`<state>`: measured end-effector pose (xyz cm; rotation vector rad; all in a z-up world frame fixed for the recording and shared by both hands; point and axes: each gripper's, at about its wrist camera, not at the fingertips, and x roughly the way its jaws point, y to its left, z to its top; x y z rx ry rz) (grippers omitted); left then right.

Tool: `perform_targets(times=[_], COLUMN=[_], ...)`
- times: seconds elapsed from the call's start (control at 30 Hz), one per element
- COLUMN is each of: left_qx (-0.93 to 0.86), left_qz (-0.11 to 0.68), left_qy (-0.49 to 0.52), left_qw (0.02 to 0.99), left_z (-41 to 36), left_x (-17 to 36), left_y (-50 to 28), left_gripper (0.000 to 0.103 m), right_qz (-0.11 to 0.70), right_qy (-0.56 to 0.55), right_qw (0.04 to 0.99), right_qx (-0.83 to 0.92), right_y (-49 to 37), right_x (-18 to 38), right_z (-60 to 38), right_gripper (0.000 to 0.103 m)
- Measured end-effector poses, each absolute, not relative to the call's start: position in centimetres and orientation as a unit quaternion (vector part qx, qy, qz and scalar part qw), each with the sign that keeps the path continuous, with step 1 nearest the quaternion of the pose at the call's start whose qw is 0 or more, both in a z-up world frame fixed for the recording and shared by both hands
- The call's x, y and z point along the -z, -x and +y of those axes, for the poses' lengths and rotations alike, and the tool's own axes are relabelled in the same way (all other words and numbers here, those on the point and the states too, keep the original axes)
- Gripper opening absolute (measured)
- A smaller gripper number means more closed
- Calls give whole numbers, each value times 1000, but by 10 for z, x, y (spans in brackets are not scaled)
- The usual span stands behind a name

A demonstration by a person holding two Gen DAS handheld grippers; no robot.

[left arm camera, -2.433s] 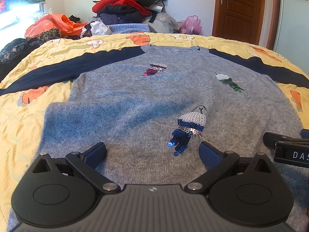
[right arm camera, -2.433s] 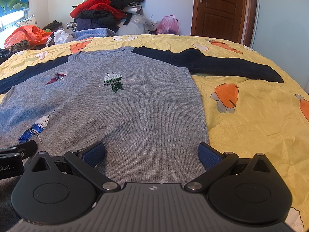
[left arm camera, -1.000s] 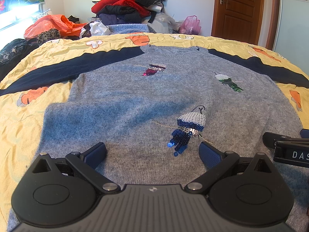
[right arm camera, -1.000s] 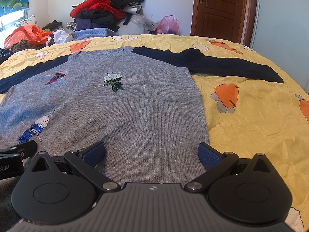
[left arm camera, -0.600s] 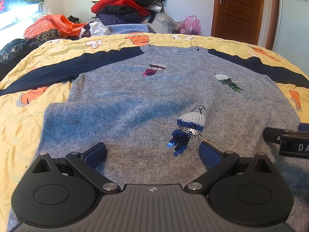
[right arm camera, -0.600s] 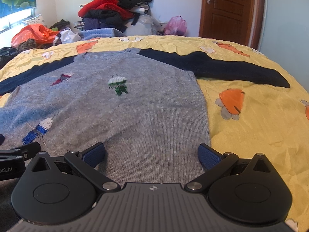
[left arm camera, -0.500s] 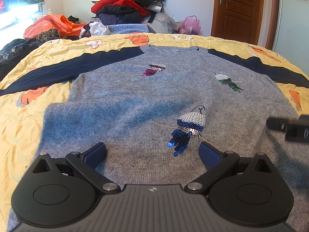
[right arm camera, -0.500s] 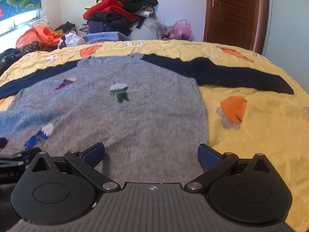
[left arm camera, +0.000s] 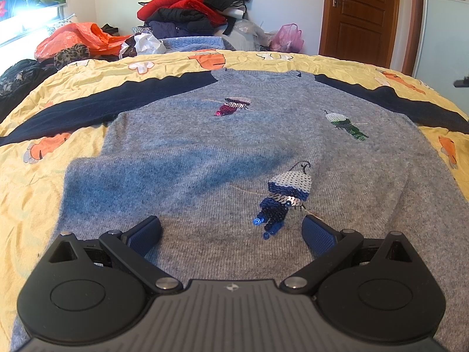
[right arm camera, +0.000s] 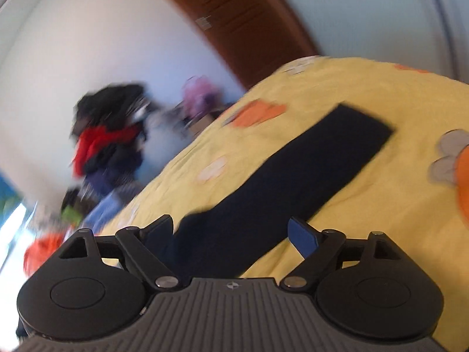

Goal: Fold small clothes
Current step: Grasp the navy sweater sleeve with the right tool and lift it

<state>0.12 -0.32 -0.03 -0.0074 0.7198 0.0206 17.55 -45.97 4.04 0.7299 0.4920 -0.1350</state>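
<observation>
**Grey sweater flat on bed, right gripper tilted over navy sleeve**

Grey knit sweater with dark navy sleeves point(left arm camera: 234, 152) lies face up, spread flat on the yellow bedspread with orange flower print point(left arm camera: 26, 199). Neckline points to the far side of the bed, hem toward the camera. Both sleeves stretched out sideways. Three sequin bird patches on the front: blue-and-white one point(left arm camera: 283, 196) near the hem, red one point(left arm camera: 233, 107) near the collar, green one point(left arm camera: 346, 123) toward the right shoulder.

Left gripper point(left arm camera: 231, 231) hovers low over the hem area, jaws wide apart, nothing between them but the knit below. Blue pads point(left arm camera: 145, 231) not pressing on the cloth as far as can be seen. The blue-and-white patch sits just ahead of its right finger.

Right gripper point(right arm camera: 231, 228) view is blurred and rolled hard to one side. Jaws apart and closing. The sweater's right navy sleeve point(right arm camera: 293, 176) runs from between the fingers out to its cuff on the bedspread; pads not clamped on it, contact cannot be told. In the left wrist view only a small dark bit shows at the right edge, possibly this gripper.

Background: pile of red and black clothes point(left arm camera: 193, 8) by the white wall, orange plastic bag point(left arm camera: 82, 36), pink plastic bag point(left arm camera: 288, 38), brown wooden door point(left arm camera: 363, 14).
</observation>
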Motion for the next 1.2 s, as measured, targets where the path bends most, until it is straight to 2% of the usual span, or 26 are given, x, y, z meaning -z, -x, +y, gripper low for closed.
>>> perform_targets(times=[0.13, 0.37, 0.53, 0.57, 0.6, 0.63, 0.67, 0.7, 0.83, 0.97, 1.07, 1.17, 1.2], left_qx=[-11, -11, -11, -11, -11, -11, -11, -11, -11, -11, -11, -10, -10], left_qz=[352, 352, 352, 352, 352, 352, 352, 352, 352, 352, 352, 352, 352], left_qy=[3, 4, 4, 4, 4, 4, 4, 4, 4, 3, 3, 3, 2], left_qw=[936, 936, 936, 936, 936, 936, 936, 936, 936, 936, 936, 936, 936], left_z=[-3, -3, -3, -3, -3, -3, -3, -3, -3, -3, -3, -4, -5], left_x=[0, 0, 0, 0, 0, 0, 0, 0, 0, 0, 0, 0, 0], left_y=[-1, -1, -1, -1, -1, -1, -1, -1, -1, -1, -1, -1, -1], left_gripper=[103, 103, 103, 103, 103, 103, 103, 103, 103, 103, 103, 103, 103], right_qz=[223, 221, 200, 198, 201, 209, 218, 221, 185, 173, 194, 238, 252], right_qy=[-382, -470, -455, -451, -445, -439, -435, -435, -413, -324, -280, -235, -218], right_qw=[884, 835, 847, 848, 849, 849, 847, 845, 869, 926, 940, 938, 939], right_qx=[150, 182, 189, 196, 202, 208, 214, 218, 200, 82, -23, -86, -85], right_y=[-187, -200, -217, -222, -220, -222, -221, -221, -210, -206, -208, -217, -221], right_x=[-22, 14, 18, 16, 14, 14, 16, 17, -6, -45, -52, -32, -20], right_z=[-513, -553, -553, -555, -557, -559, -562, -563, -539, -443, -358, -286, -270], right_gripper=[85, 84, 81, 72, 52, 40, 20, 17, 17, 17, 17, 17, 20])
